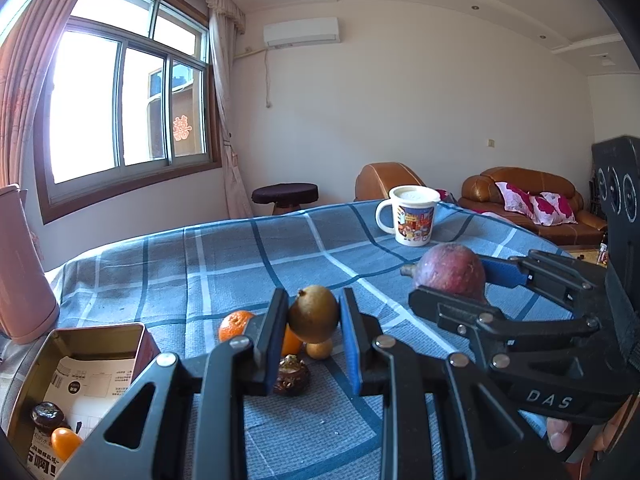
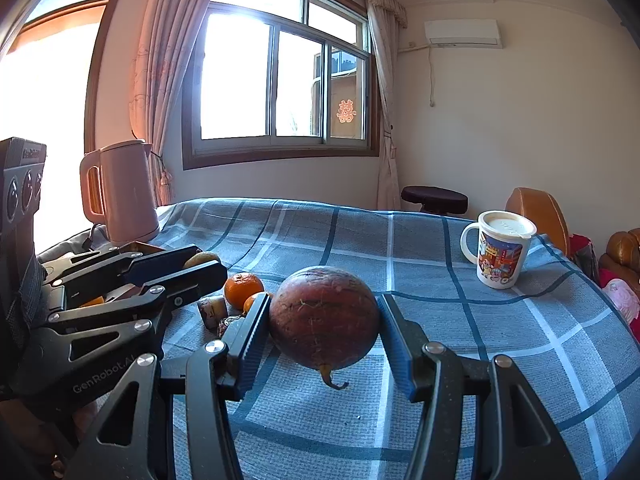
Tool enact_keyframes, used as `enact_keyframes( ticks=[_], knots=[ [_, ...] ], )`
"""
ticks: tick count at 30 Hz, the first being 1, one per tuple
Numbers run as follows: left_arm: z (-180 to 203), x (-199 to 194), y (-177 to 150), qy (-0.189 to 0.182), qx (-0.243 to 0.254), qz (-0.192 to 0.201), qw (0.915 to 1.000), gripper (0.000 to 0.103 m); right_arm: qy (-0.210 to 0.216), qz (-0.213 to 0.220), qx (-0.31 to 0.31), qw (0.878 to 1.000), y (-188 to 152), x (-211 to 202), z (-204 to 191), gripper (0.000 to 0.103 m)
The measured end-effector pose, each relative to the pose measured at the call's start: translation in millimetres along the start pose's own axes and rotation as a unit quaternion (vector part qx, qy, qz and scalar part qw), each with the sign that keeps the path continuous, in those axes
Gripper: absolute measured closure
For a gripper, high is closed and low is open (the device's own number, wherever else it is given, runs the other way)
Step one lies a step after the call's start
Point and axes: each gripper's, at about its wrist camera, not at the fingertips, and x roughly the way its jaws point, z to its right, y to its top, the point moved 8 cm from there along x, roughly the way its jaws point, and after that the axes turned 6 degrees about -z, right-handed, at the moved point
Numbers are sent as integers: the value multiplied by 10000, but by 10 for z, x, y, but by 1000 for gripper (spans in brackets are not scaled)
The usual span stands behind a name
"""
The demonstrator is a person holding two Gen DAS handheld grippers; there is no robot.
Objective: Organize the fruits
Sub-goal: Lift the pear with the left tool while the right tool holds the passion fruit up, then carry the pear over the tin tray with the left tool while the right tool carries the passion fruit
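Observation:
My left gripper (image 1: 314, 314) is shut on a brown-green round fruit (image 1: 314, 314) and holds it above the blue checked cloth. My right gripper (image 2: 324, 320) is shut on a large dark red round fruit (image 2: 324, 320), lifted off the cloth; it also shows in the left wrist view (image 1: 450, 276). On the cloth lie an orange (image 1: 235, 325), a small yellow fruit (image 1: 320, 349) and a dark wrinkled fruit (image 1: 292, 376). An open metal tin (image 1: 76, 344) at the left holds a small orange fruit (image 1: 64, 442) and a dark fruit (image 1: 47, 416).
A lidded cartoon mug (image 2: 502, 254) stands at the far right of the table. A pink kettle (image 2: 120, 196) stands at the far left corner. The table's far edge (image 2: 360, 207) drops off toward a stool and brown sofas.

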Motion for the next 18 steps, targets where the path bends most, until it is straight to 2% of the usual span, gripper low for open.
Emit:
enact_keyframes(
  ticks=[10,18],
  knots=[
    [-93,-68,2,114,-14,-6,9999,76,142,-28,-140,9998,103,18,-153,48],
    [-344,-153,-23,339,-125,-122,9993,76,365,-82,-315,9988,218,76,-377,48]
  ],
)
